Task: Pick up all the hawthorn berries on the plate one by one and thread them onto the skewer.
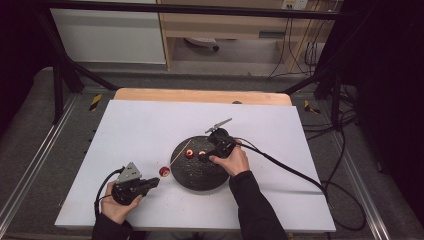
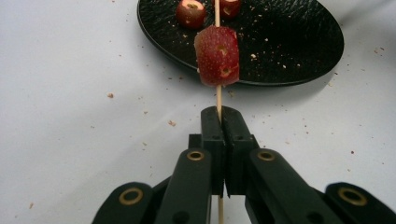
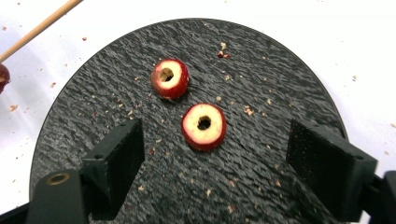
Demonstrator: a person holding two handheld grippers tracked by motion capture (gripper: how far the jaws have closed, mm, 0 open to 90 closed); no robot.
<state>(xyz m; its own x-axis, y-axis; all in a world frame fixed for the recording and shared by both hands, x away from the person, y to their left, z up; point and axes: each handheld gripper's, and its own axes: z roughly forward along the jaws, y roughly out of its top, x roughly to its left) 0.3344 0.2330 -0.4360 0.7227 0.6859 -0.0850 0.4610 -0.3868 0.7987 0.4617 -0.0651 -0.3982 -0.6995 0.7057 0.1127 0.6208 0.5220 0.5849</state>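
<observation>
White surface (image 1: 150, 130) flecked with crumbs, black plate (image 1: 192, 175) centre, left gripper (image 2: 219, 116) clamped on skewer (image 2: 217, 95), right gripper (image 3: 210, 158) apart over fruit slices (image 3: 203, 126), possibly a wooden cabinet (image 1: 220, 25) far behind.

right hand-held gripper (image 3: 210, 163) gapes above two cored fruit pieces (image 3: 203, 126) on black plate (image 3: 280, 84).

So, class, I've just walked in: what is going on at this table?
A person is threading cored red fruit pieces onto a wooden skewer. The left gripper is shut on the skewer, which already carries one fruit piece and reaches out over the black plate. The right gripper hangs open over the plate with the nearer fruit piece between its jaws, untouched. A second fruit piece lies just beyond it. Crumbs are scattered over the plate and the white table.
</observation>
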